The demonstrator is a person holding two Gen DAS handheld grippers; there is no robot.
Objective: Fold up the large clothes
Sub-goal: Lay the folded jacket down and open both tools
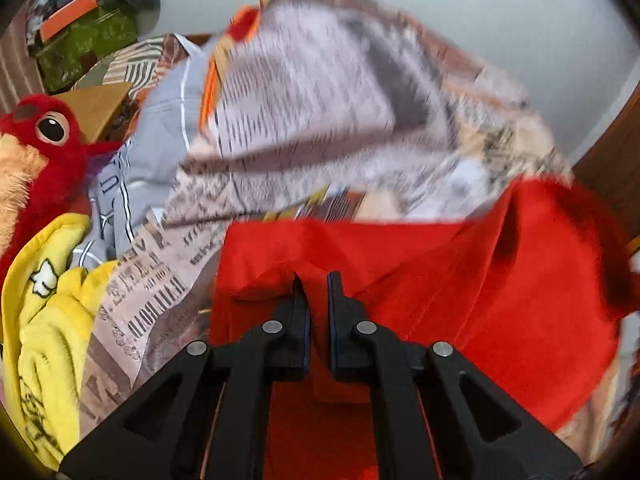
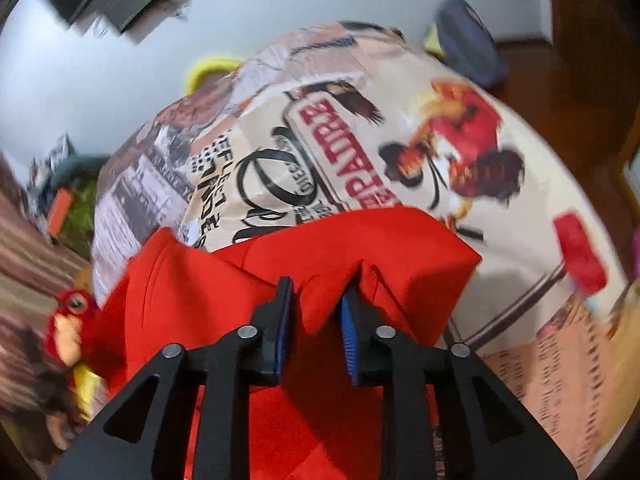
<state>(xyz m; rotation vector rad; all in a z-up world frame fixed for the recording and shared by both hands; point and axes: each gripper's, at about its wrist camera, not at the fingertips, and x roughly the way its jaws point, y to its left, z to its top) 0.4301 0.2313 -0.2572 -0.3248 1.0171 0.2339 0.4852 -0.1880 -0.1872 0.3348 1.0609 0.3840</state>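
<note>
A red garment lies spread on a bed cover printed like newspaper. My left gripper is shut on a pinched ridge of the red cloth, which runs up between its fingers. In the right wrist view the same red garment is bunched at its near edge on the printed cover. My right gripper stands with its jaws apart. A loose hump of red cloth sits between them, and the blue pads show bare beside it.
A red plush bird and a yellow garment lie left of the red one, with a grey garment behind them. The plush bird also shows at the right view's left edge. Wooden floor lies beyond the bed.
</note>
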